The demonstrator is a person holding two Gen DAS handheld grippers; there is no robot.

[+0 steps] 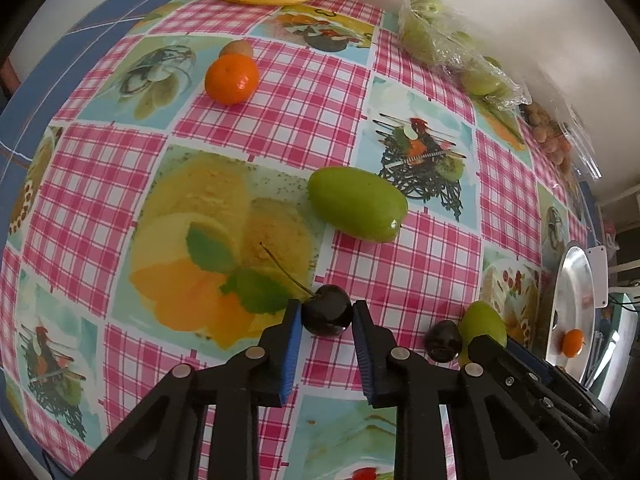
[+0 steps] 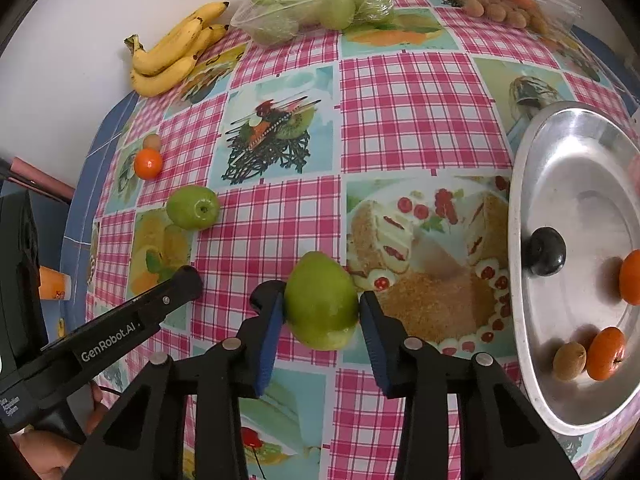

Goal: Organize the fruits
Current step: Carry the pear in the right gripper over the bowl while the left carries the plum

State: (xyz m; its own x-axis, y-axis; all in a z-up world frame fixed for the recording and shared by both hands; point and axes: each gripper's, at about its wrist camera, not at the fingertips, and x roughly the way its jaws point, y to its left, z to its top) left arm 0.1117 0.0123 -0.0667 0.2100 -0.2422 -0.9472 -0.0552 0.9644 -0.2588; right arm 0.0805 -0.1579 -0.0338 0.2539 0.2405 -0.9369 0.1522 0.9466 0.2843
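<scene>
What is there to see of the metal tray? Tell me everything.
The metal tray is a shallow oval dish, silvery and dull-shiny, with a raised rim. It lies flat on the checked tablecloth, to the right of the right gripper. Inside lie a dark round fruit, two oranges and a brown fruit touching one orange. Its right side is cut off.

A checked pink tablecloth (image 2: 416,112) printed with dessert pictures is covering the table, a blue tiled surface (image 2: 108,128) is showing past its left edge, and an orange cup (image 2: 54,283) is standing there below a white wall (image 2: 80,8).
</scene>
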